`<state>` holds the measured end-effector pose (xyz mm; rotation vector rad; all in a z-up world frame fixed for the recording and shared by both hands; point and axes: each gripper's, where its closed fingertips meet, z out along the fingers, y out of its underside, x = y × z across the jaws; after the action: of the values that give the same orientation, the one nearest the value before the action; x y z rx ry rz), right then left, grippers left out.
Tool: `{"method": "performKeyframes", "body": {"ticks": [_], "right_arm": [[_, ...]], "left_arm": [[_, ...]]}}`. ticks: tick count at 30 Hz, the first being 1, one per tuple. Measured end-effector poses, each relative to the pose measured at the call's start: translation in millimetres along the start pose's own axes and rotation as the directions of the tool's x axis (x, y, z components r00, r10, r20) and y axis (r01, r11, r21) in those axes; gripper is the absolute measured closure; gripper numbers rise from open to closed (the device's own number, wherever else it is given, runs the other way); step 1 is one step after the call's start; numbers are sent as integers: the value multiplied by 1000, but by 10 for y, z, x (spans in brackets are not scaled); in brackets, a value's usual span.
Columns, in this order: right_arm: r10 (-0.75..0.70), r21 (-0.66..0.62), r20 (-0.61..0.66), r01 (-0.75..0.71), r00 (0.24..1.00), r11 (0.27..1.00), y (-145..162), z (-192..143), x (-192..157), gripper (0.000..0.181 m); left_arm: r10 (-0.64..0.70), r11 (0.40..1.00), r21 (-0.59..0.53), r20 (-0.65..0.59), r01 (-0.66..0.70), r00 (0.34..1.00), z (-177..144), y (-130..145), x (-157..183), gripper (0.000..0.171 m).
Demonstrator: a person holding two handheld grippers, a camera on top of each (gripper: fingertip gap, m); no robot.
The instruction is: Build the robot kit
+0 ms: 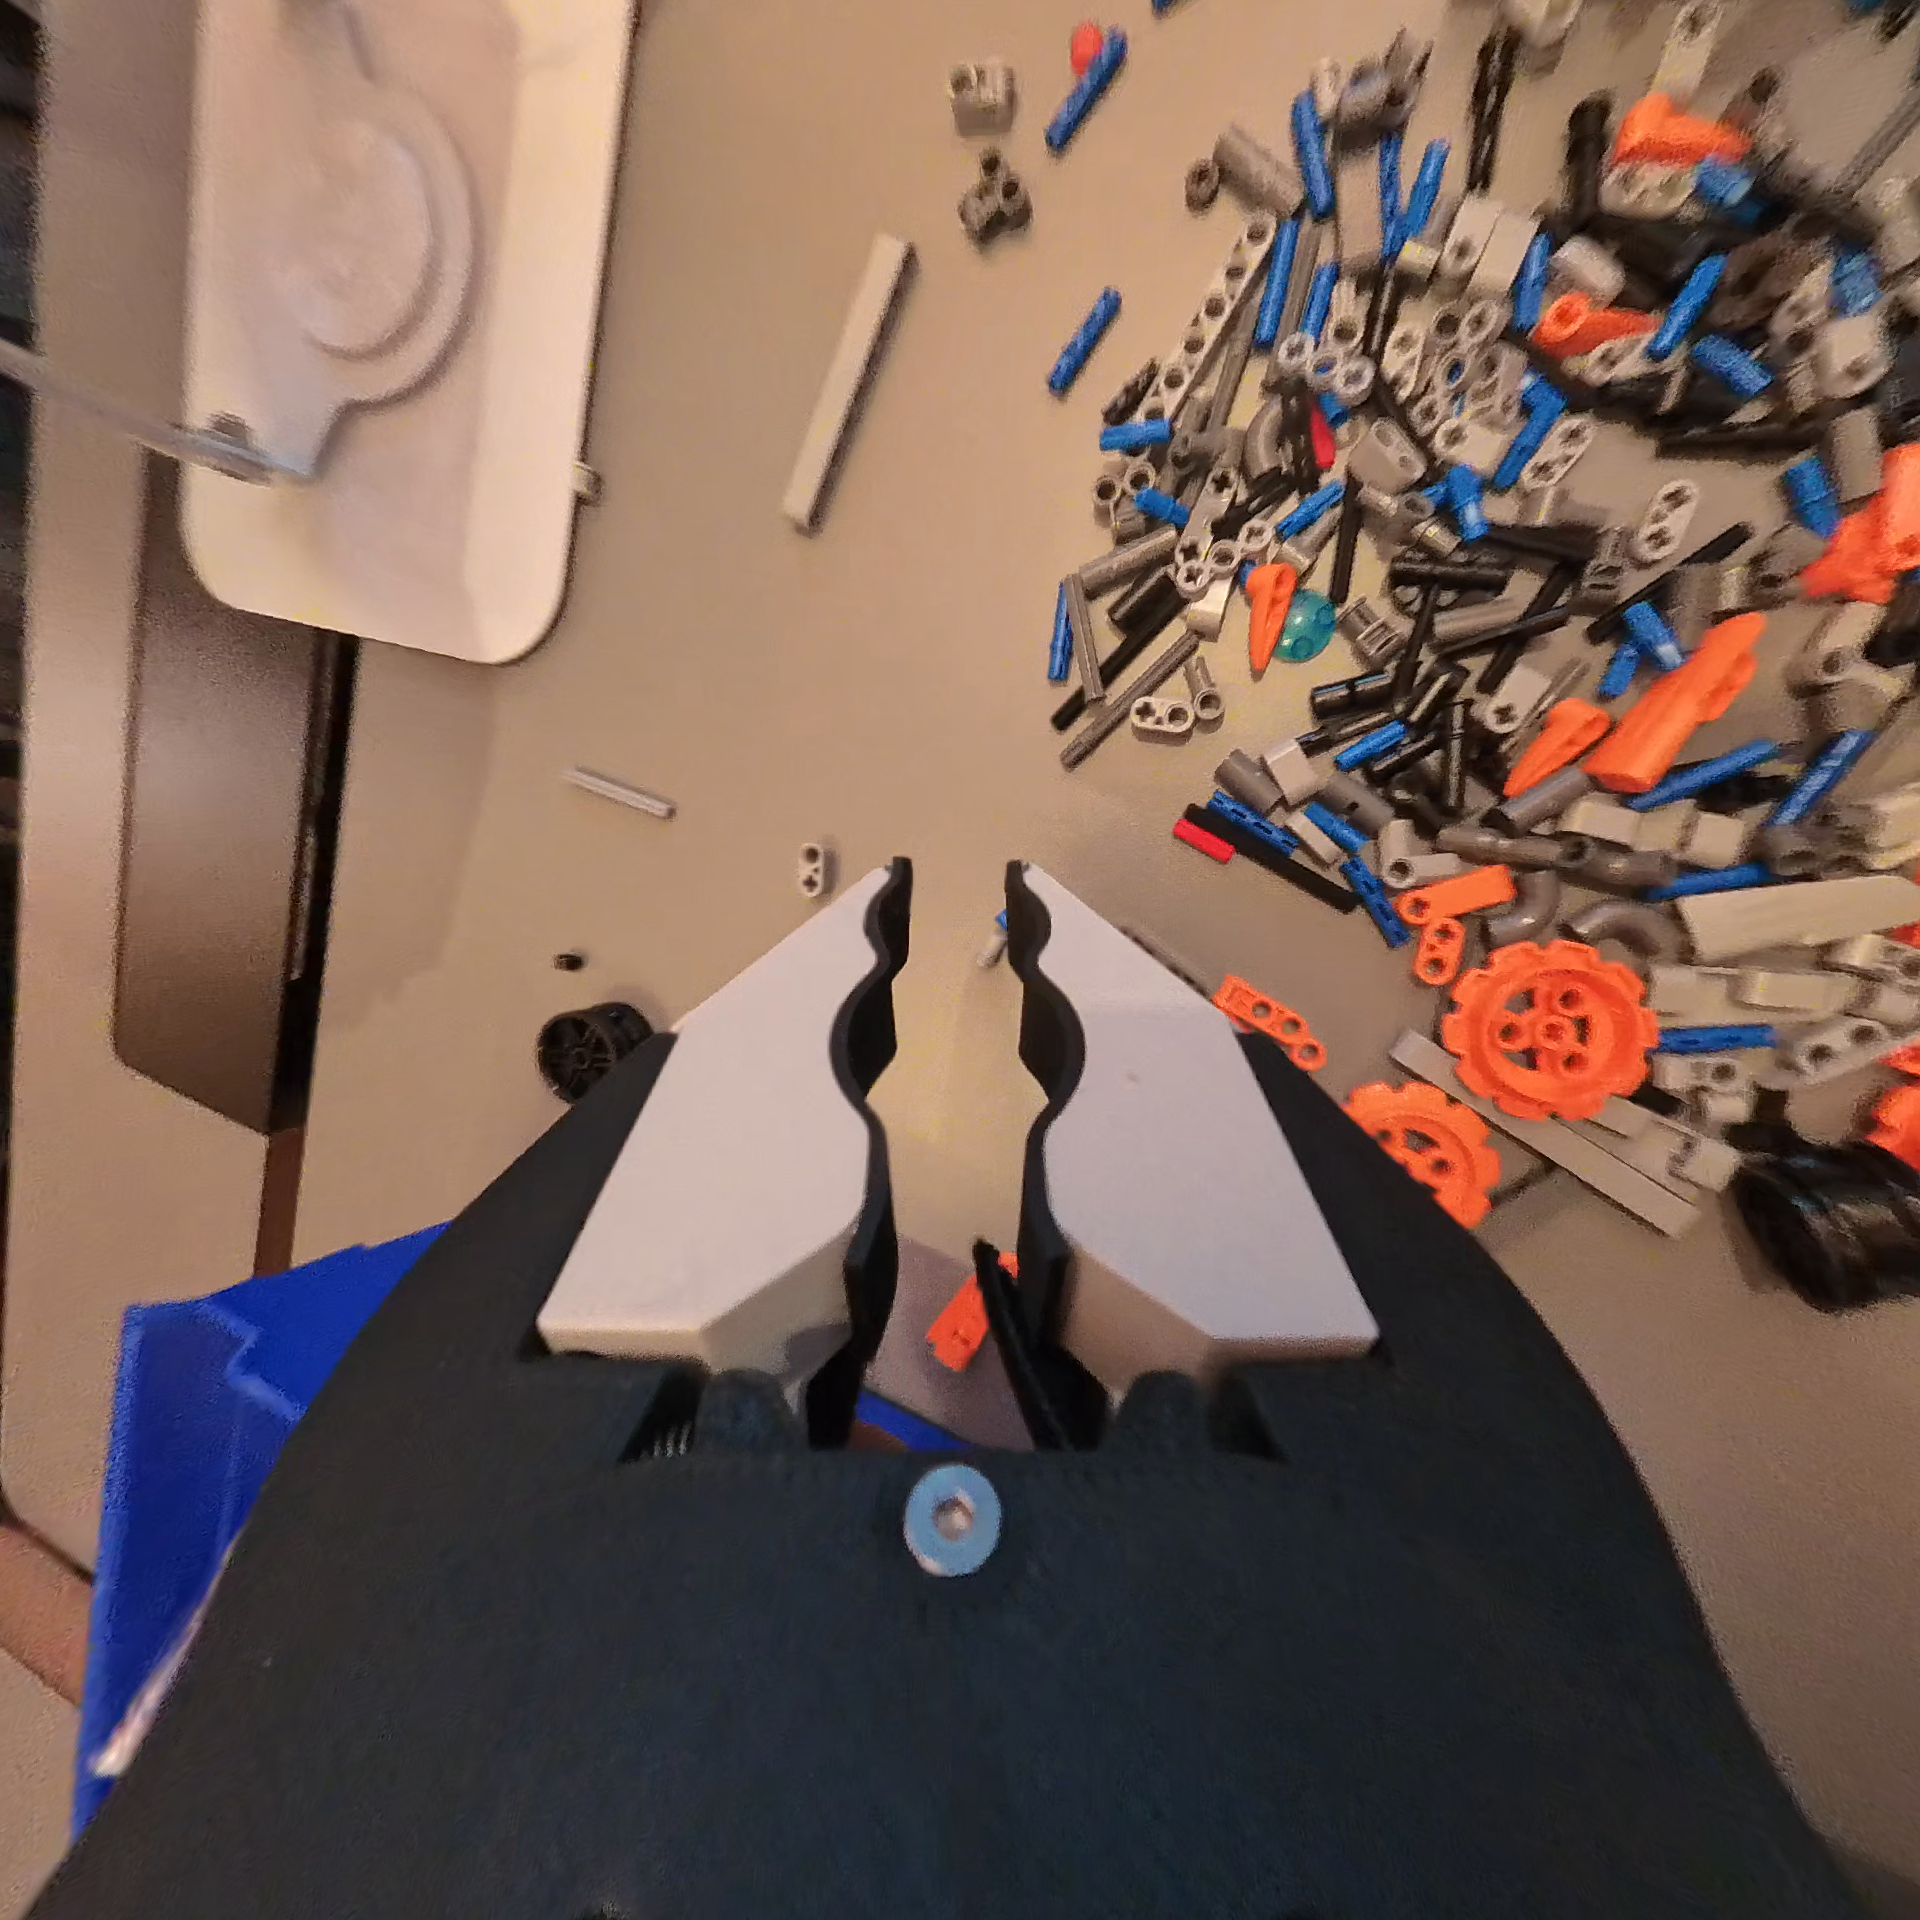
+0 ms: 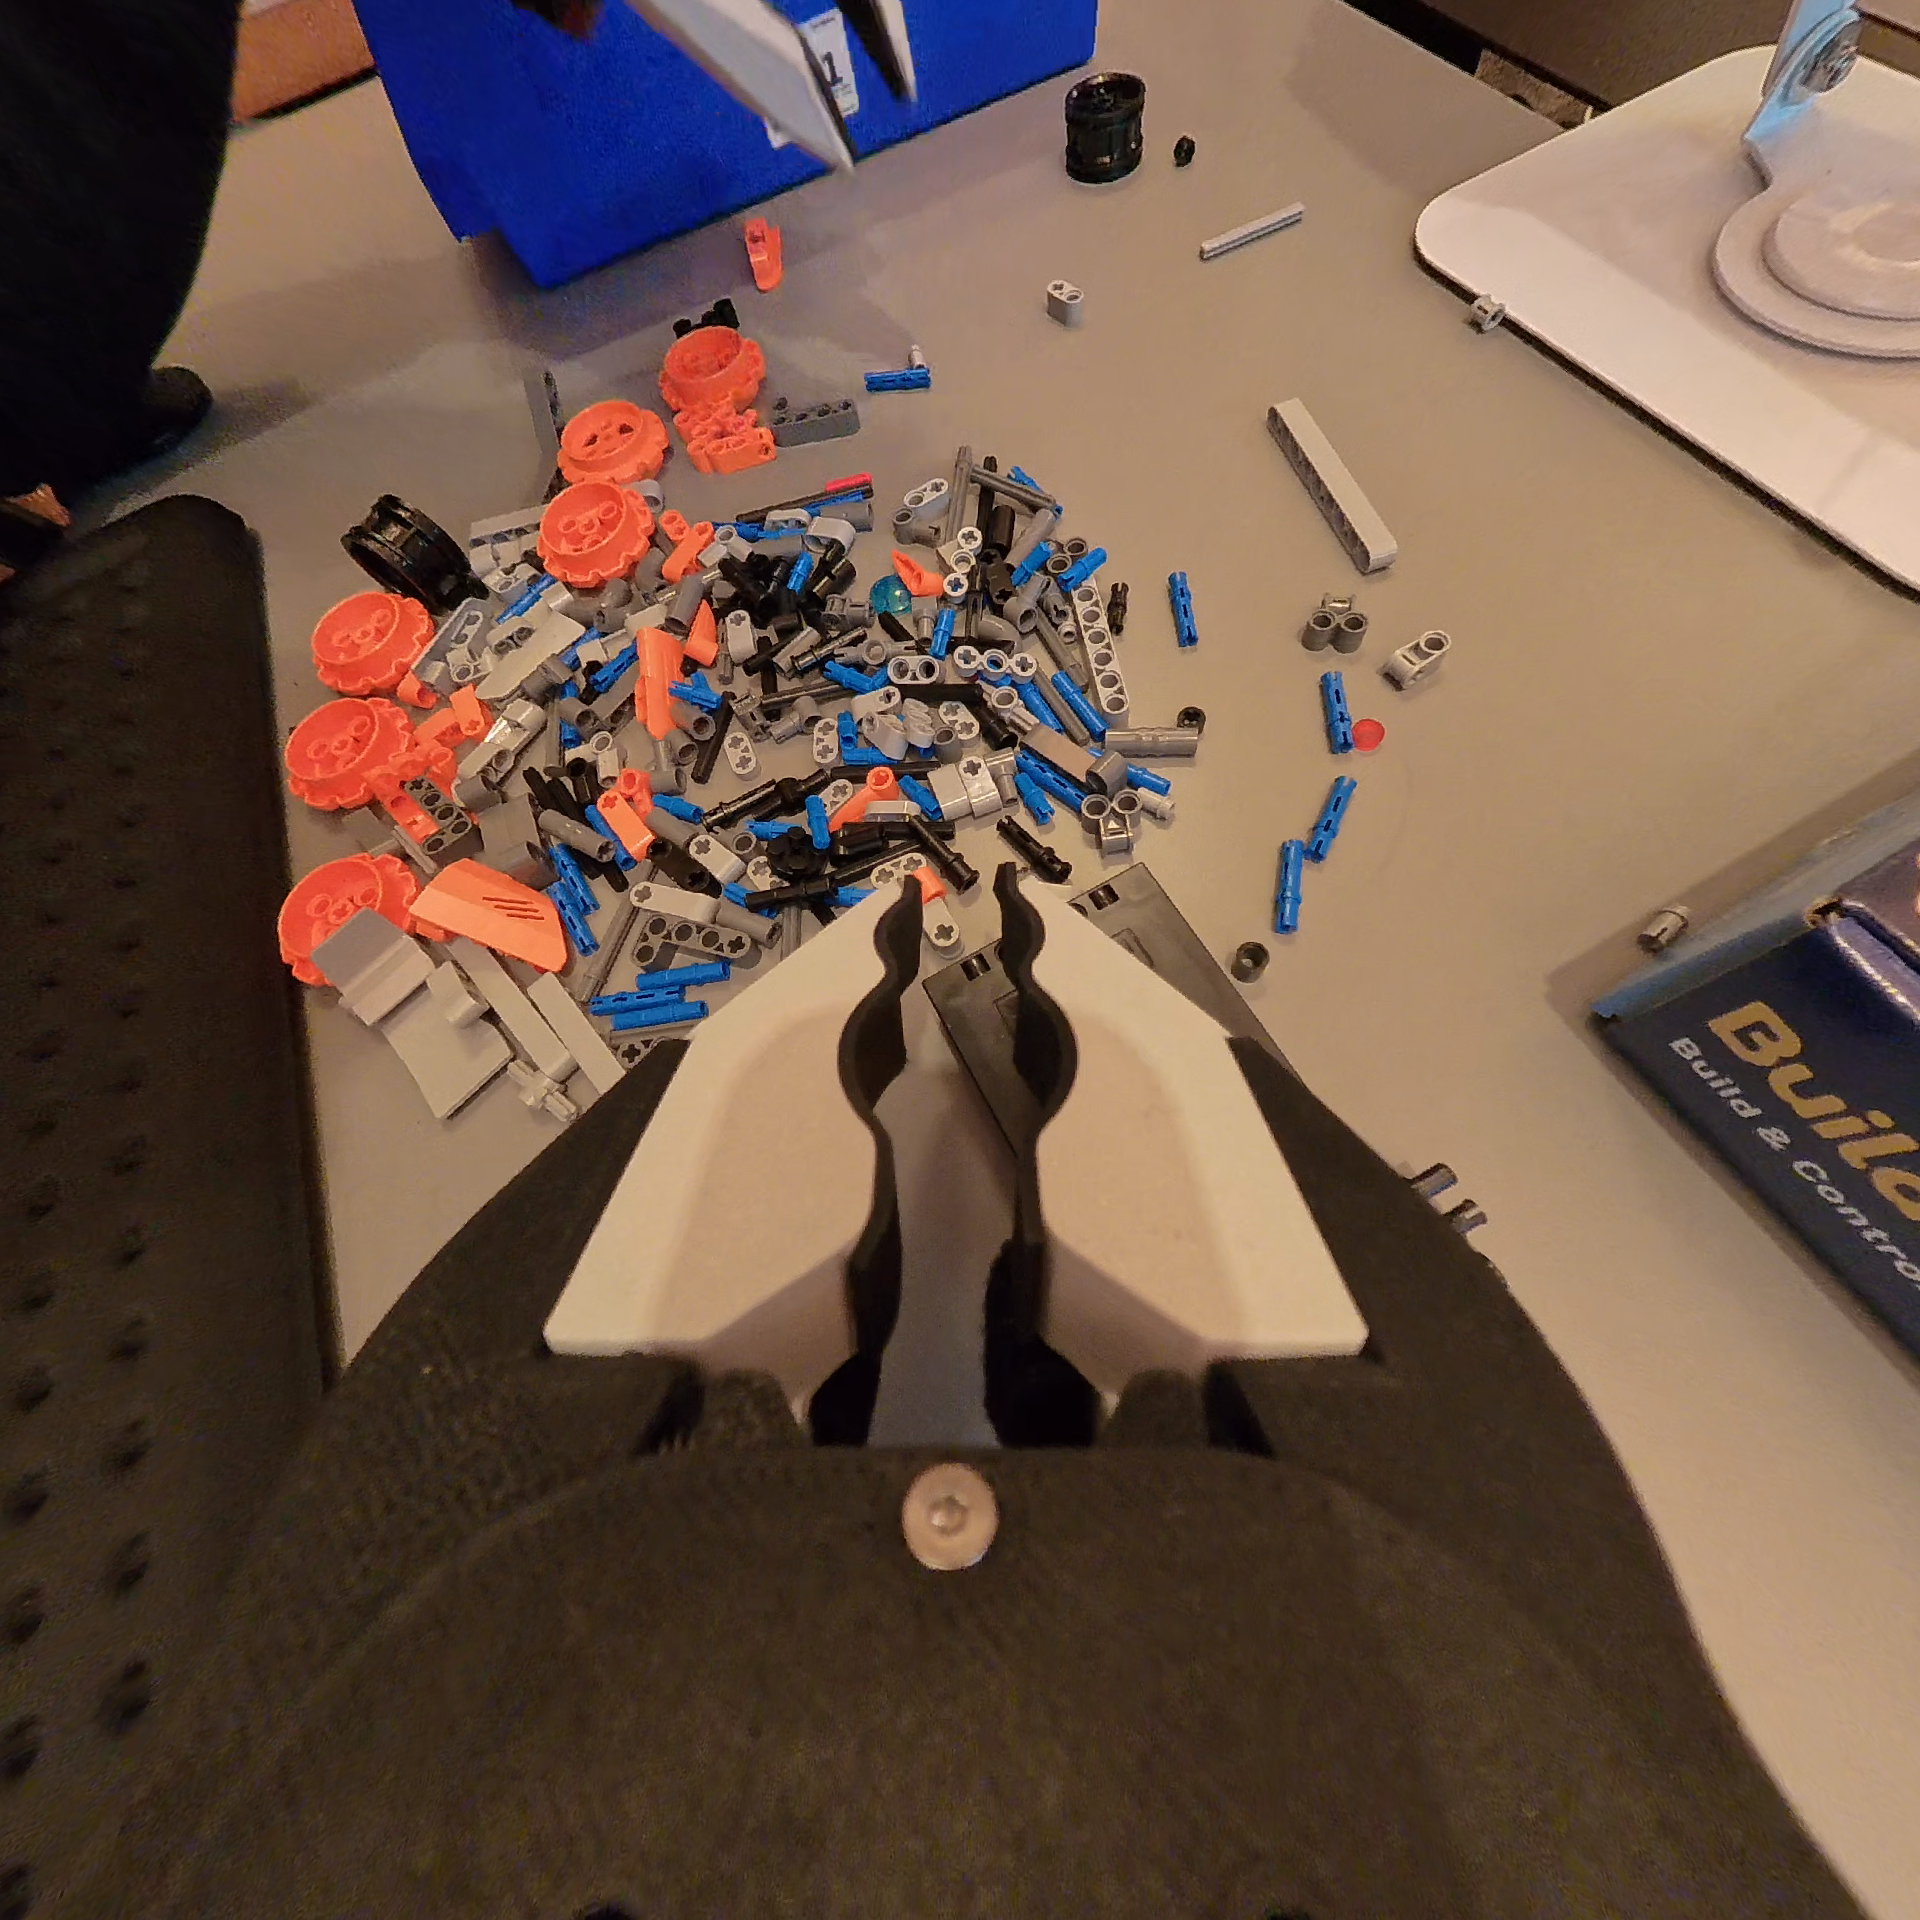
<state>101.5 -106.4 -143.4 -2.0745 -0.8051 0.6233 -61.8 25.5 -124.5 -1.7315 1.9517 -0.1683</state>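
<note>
The left claw (image 1: 956,883) fills the near field of its view, its jaws apart and holding nothing, poised over bare grey table (image 1: 727,675). A small grey two-hole connector (image 1: 818,868) lies just at ten o'clock of its tips, with a thin grey axle (image 1: 619,793) farther out the same way. A blue bin (image 1: 197,1455) sits under its body at about eight o'clock — handy for receiving parts.

The right claw (image 2: 958,883) is likewise apart and empty, its tips over the near edge of a heap of building-toy parts (image 2: 790,707) — blue pins, black pins, grey beams. Orange gear wheels (image 2: 597,535) ring the heap from nine to eleven o'clock. A long grey beam (image 2: 1330,483) lies apart at one o'clock, and a blue printed box (image 2: 1766,1091) rests at three.
</note>
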Motion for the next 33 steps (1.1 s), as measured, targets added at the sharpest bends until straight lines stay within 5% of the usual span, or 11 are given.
{"method": "performKeyframes", "body": {"ticks": [5,12,27,33], "right_arm": [[2,3,-1,-2,1000,1000,-4,-1,4,168],[8,-2,-2,-8,1000,1000,14,20,18,167],[-21,-17,12,21,1000,1000,41,25,-25,161],[-159,-37,123,164,980,986,56,113,-369,155]], "left_arm": [[-67,995,83,98,59,993,-510,3,-239,157],[-94,995,49,129,88,987,-620,244,-248,157],[55,996,77,-212,-40,976,-99,141,733,149],[151,986,121,-347,-115,926,33,79,1209,145]]}}
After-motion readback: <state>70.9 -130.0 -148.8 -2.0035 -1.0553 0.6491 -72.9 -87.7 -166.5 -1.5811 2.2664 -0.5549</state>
